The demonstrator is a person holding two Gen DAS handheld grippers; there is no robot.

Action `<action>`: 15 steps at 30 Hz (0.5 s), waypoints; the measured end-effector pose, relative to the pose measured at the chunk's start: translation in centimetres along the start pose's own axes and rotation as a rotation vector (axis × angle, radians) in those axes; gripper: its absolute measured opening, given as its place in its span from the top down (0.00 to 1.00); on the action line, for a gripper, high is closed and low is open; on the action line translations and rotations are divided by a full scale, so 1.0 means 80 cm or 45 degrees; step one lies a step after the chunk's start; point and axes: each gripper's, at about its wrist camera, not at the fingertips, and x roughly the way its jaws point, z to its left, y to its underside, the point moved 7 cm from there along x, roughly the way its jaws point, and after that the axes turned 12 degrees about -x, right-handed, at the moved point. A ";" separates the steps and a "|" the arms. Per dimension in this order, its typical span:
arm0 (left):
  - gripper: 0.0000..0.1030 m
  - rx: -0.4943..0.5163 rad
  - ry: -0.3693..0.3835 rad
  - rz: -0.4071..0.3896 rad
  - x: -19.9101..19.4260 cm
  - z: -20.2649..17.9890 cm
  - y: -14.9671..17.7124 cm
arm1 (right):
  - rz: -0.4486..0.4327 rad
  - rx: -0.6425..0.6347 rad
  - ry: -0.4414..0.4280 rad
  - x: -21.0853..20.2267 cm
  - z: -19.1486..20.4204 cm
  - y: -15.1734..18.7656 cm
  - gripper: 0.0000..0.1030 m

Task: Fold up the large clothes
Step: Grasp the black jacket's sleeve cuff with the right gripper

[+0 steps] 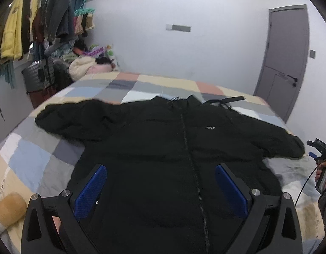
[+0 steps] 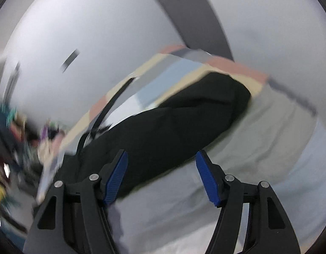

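Note:
A black zip-up jacket [image 1: 169,144] lies spread flat, front up, on a bed with a checked quilt [image 1: 35,160], both sleeves stretched out sideways. My left gripper [image 1: 160,169] is open, its blue pads over the jacket's lower body, holding nothing. My right gripper [image 2: 162,156] is open and empty, hovering by the jacket's right sleeve [image 2: 184,122], which lies on the quilt [image 2: 269,139]. The right gripper also shows at the right edge of the left wrist view [image 1: 319,148], just beyond the sleeve's cuff. The right wrist view is blurred.
A rack of hanging clothes [image 1: 35,21] and a pile of laundry with a suitcase [image 1: 39,75] stand at the far left. A grey door [image 1: 286,63] is at the right. A black strap [image 1: 226,100] lies past the collar. A tan cushion [image 1: 9,209] sits near left.

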 end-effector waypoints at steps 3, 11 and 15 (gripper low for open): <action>0.00 -0.038 -0.021 0.058 0.034 0.014 0.008 | -0.010 0.149 0.039 0.038 -0.046 -0.005 0.34; 0.00 -0.067 -0.091 0.143 0.098 0.036 0.024 | -0.023 0.252 0.141 0.109 -0.098 -0.012 0.34; 0.00 -0.033 -0.124 0.150 0.116 0.036 0.032 | -0.117 0.238 0.137 0.114 -0.105 -0.029 0.35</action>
